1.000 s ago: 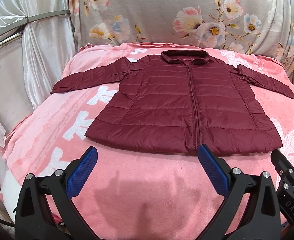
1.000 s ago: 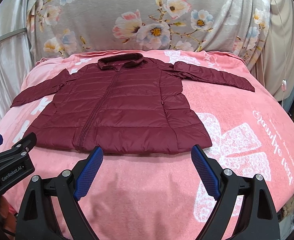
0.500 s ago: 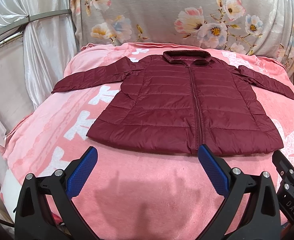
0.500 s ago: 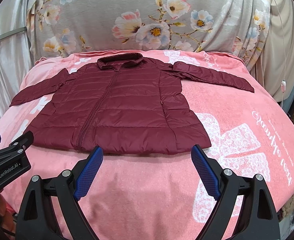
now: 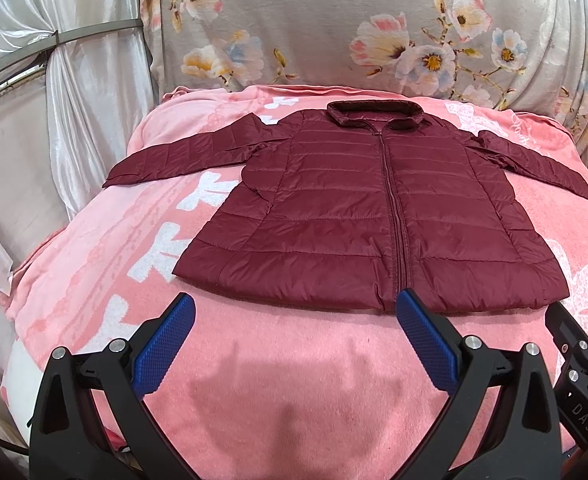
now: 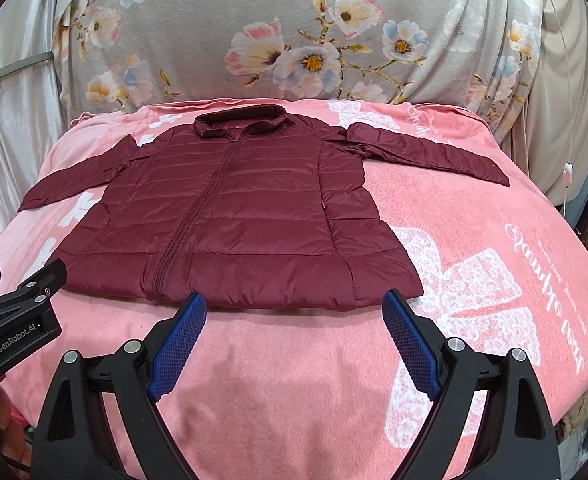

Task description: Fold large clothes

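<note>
My left gripper [image 5: 294, 320] and right gripper [image 6: 296, 318] both hang with jaws spread wide, holding nothing, just short of the hem of the dark-red quilted puffer jacket [image 5: 374, 216]. It lies flat, zipped, sleeves outstretched, collar far from me, on a pink fleece blanket [image 6: 474, 240] before grey floral drapery [image 5: 374, 20].
</note>
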